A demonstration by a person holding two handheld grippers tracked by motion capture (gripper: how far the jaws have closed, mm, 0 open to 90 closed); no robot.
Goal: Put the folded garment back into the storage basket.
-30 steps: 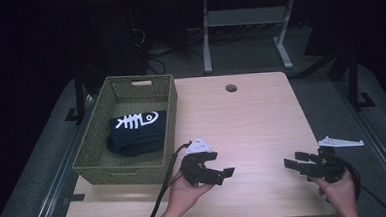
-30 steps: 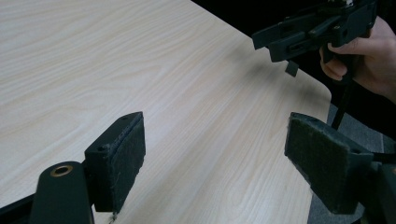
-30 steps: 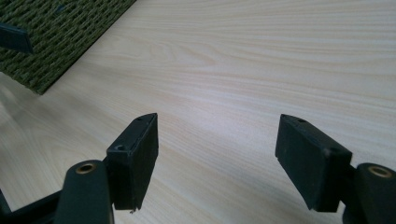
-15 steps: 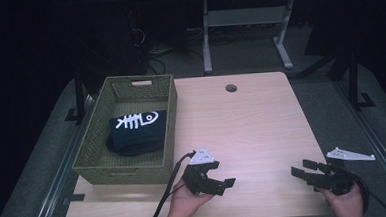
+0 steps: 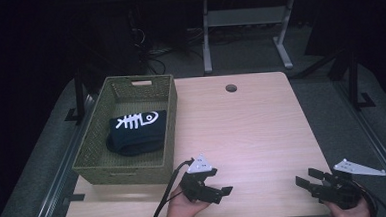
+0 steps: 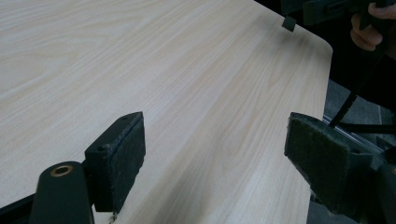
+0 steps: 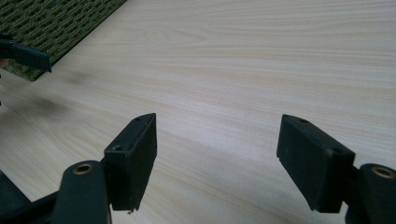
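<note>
Jaws of both grippers stand wide apart, nothing between them, over bare wood. Counter (image 5: 252, 125): pale wood-grain top, round hole near its far edge, well ahead of both sets of jaws. Basket (image 5: 167, 115): green woven, rectangular, handle slot in its far wall, on the counter's left part, just ahead and to the left of the left gripper's jaws. Cloth (image 5: 134, 131): dark, folded, white fish-skeleton print, lying inside the basket. Left gripper (image 5: 220, 184): black, held in a hand at the near edge, jaws aimed toward the right gripper, cable trailing off the near edge. Right gripper (image 5: 307, 178): black, held in a hand at the near right corner, jaws aimed left across the counter.
</note>
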